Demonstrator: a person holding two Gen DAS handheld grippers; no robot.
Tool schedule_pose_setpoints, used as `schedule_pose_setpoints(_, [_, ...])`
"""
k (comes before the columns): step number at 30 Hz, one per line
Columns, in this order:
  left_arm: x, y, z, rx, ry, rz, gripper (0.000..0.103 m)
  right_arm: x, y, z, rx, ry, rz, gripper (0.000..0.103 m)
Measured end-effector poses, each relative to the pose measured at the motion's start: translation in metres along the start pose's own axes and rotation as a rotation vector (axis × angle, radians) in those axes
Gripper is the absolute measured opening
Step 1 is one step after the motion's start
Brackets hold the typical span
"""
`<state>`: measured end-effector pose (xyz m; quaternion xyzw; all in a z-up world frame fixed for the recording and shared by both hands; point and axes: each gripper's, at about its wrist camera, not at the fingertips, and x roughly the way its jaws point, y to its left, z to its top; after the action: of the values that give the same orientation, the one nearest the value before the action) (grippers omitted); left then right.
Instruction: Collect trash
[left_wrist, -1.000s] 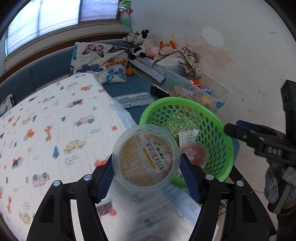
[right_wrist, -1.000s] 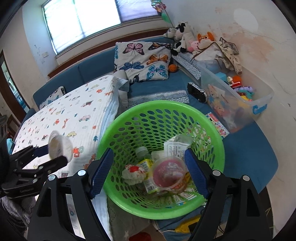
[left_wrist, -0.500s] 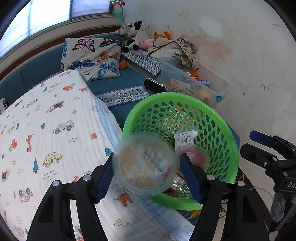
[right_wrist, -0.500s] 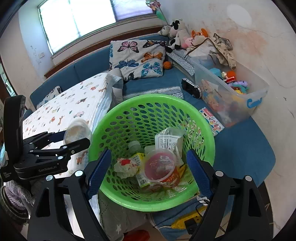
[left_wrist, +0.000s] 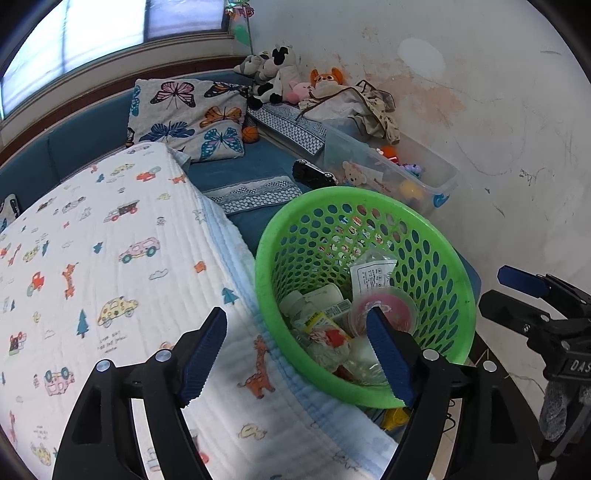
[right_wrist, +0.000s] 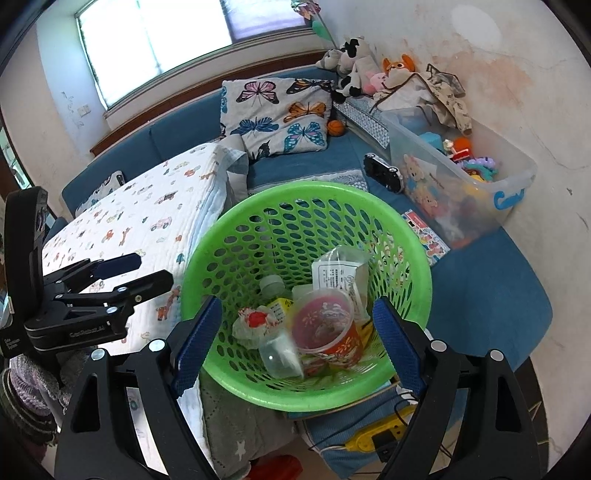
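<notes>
A green basket (right_wrist: 306, 391) sits at the edge of a blue couch (right_wrist: 480, 295), half filled with trash: a red-lidded cup (right_wrist: 325, 325), a crumpled wrapper (right_wrist: 253, 323), a small bottle (right_wrist: 271, 286), a clear plastic tub (right_wrist: 279, 352) and a printed plastic packet (right_wrist: 334, 275), all lying together at the basket's bottom. The left gripper (left_wrist: 295, 350) hangs just over the basket's near-left rim (left_wrist: 266, 295), above a white quilt (left_wrist: 110, 258) printed with cars and animals; its jaws have just been opening and now stand spread with nothing between them. The right gripper (right_wrist: 295, 336) hovers over the basket's near rim, jaws likewise spread and empty, the trash showing in the gap below them. In the right wrist view the left gripper (right_wrist: 136, 271) appears just left of the basket, its blue pads apart. Behind the basket, against a stained wall (left_wrist: 480, 110), stands a clear toy bin (right_wrist: 480, 192); a butterfly pillow (right_wrist: 277, 114) and stuffed animals (right_wrist: 354, 70) lie farther back. A yellow power strip (right_wrist: 369, 439) lies on the floor below the basket.
</notes>
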<state>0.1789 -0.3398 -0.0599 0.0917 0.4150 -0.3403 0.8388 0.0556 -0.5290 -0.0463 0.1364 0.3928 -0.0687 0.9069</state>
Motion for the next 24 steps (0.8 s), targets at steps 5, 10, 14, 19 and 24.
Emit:
schedule_pose_setpoints(5, [-0.02, 0.004, -0.007, 0.008, -0.033, 0.014, 0.078, -0.003, 0.004, -0.003, 0.001, 0.001, 0.01, 0.083])
schedule_pose_setpoints(10, [-0.044, 0.014, -0.018, -0.003, -0.068, 0.025, 0.083, -0.005, 0.018, -0.009, -0.015, 0.004, 0.028, 0.083])
schedule_pose_setpoints(14, [-0.06, 0.022, -0.027, -0.006, -0.086, 0.057, 0.084, -0.006, 0.033, -0.014, -0.031, 0.001, 0.051, 0.085])
schedule_pose_setpoints(19, [-0.078, 0.032, -0.037, -0.016, -0.114, 0.082, 0.089, -0.007, 0.052, -0.02, -0.066, -0.006, 0.062, 0.088])
schedule_pose_setpoints(24, [-0.096, 0.04, -0.045, -0.029, -0.144, 0.107, 0.092, -0.009, 0.07, -0.025, -0.096, -0.018, 0.065, 0.091])
